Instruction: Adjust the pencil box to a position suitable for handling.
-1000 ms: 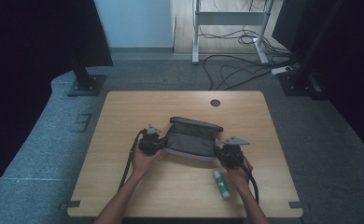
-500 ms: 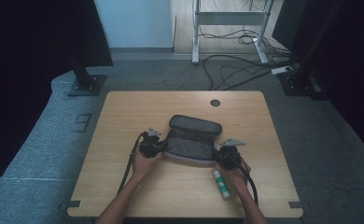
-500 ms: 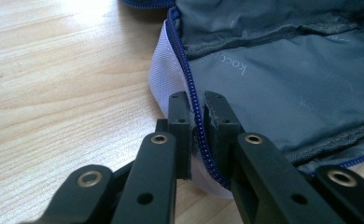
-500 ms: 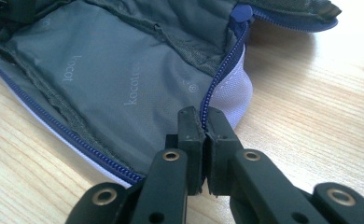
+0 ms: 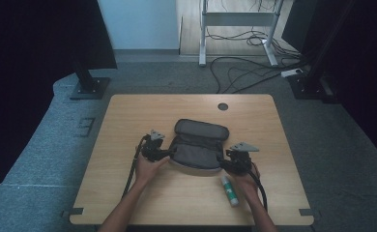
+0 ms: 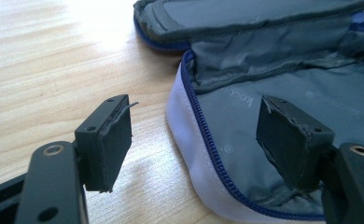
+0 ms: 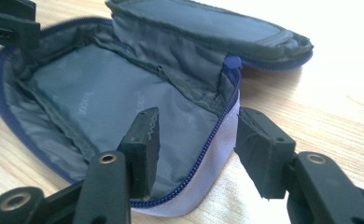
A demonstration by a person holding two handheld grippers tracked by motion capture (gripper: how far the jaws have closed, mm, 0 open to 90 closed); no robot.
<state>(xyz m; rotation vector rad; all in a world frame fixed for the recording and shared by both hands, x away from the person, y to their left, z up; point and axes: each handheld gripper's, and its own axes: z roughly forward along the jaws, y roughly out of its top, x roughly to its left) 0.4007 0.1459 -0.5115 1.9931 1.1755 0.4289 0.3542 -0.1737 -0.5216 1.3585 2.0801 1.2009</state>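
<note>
High view: I see the grey pouch (image 5: pixel 198 150) lying unzipped at the table's (image 5: pixel 128 116) middle, lid flopped back. My left gripper (image 6: pixel 194 140) has its jaws spread astride the pouch's zipper rim; my right gripper (image 7: pixel 194 140) likewise straddles the opposite rim, gaping. A white tube (image 5: pixel 229 190) lies just beside my right hand (image 5: pixel 244 181).

1. We note a grey pouch (image 5: pixel 198 147) with grey lining (image 7: pixel 101 98), blue zipper (image 6: pixel 208 135) and pale lilac-white outer rim (image 7: pixel 213 163).
2. Table (image 5: pixel 128 116): light wood grain.
3. Gripper pads (image 6: pixel 112 140) black.
4. Small tube (image 5: pixel 229 190): white with green.
</note>
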